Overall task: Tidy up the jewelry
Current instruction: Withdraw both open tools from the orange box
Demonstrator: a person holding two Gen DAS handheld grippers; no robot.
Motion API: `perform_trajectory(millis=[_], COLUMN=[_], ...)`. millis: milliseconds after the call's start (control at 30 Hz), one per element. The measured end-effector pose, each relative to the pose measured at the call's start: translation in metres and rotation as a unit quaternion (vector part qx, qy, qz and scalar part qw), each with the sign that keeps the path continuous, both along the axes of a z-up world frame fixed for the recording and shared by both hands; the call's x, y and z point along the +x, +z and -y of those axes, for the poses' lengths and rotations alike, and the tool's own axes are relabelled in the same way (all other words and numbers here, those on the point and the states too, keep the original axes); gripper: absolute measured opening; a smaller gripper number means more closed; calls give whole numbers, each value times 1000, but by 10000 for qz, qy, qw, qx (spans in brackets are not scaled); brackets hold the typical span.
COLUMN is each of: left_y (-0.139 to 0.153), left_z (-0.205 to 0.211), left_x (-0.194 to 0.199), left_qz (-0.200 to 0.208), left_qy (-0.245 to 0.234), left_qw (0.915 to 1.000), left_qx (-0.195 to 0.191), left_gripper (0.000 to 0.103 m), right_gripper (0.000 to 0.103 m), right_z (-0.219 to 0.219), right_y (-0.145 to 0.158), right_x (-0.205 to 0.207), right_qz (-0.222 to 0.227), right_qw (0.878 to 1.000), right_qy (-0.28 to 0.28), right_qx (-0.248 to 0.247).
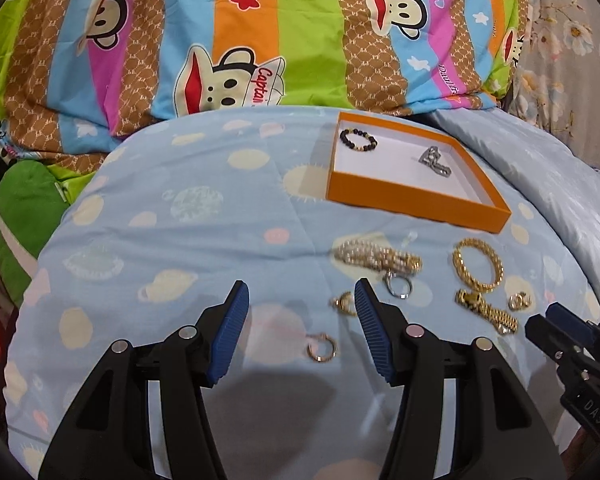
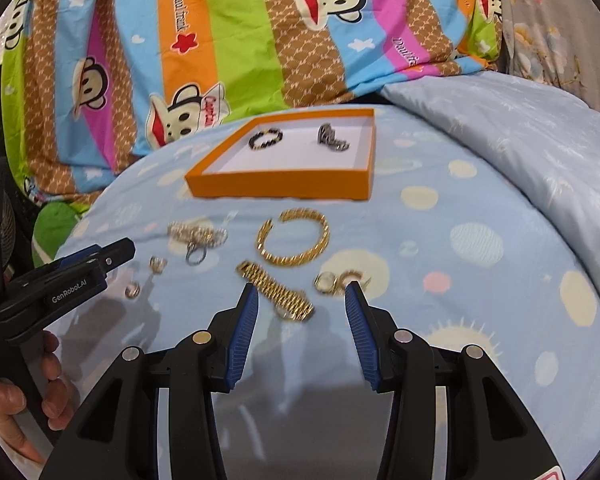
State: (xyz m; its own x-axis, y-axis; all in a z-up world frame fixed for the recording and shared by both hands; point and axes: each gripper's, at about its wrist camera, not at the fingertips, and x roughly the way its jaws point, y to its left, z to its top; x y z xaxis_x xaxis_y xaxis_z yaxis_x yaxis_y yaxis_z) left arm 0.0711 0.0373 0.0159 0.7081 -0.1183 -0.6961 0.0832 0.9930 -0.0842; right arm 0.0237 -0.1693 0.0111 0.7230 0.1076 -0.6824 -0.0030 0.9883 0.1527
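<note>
An orange tray (image 1: 416, 196) (image 2: 276, 186) lies on the blue bedsheet and holds a black bead bracelet (image 1: 358, 139) (image 2: 265, 138) and a silver piece (image 1: 434, 161) (image 2: 331, 138). In front of it lie a gold bangle (image 1: 478, 264) (image 2: 294, 237), a gold watch band (image 1: 486, 310) (image 2: 276, 290), a pearl bracelet (image 1: 376, 258) (image 2: 198, 234), a silver ring (image 1: 399, 286) and small gold earrings (image 1: 322, 346) (image 2: 338, 280). My left gripper (image 1: 300, 300) is open above the sheet near an earring. My right gripper (image 2: 300, 296) is open over the watch band.
A bright striped cartoon quilt (image 1: 240, 40) is piled behind the tray. A pale blue duvet (image 2: 520, 128) rises at the right. A green cushion (image 1: 24, 208) lies at the left edge of the bed. My hand (image 2: 28, 400) holds the left gripper.
</note>
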Motion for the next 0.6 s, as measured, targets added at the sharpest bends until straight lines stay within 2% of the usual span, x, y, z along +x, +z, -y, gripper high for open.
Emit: perform_trajectory(millis=[133,233,333,467,600], left_y=[-3,-3,-4,-7,-8], left_z=[0,1,-1,-3,-4], left_x=[-5,-6,-4,-2,-1], left_qz=[-51,-25,-78,-152,-196], left_qy=[-72,-73,-57,-35,-31], left_qw=[9999,9999,9999,9997,9996], left_qx=[-96,-84,-116,-176,-205], left_gripper=[53,59,59,59,59], right_gripper=[45,45,45,43,39], right_z=[-7,-13,-17,-15,-11], right_y=[-2,-4,-3,-4,-10], right_x=[1,9,17,30,42], right_qz=[-58,-154,-150,-183,-422], right_qw=[9998,9989,9983,9982,9975], right_qy=[191,433,563,564,567], right_qx=[-32,-4,-58,-100,-14])
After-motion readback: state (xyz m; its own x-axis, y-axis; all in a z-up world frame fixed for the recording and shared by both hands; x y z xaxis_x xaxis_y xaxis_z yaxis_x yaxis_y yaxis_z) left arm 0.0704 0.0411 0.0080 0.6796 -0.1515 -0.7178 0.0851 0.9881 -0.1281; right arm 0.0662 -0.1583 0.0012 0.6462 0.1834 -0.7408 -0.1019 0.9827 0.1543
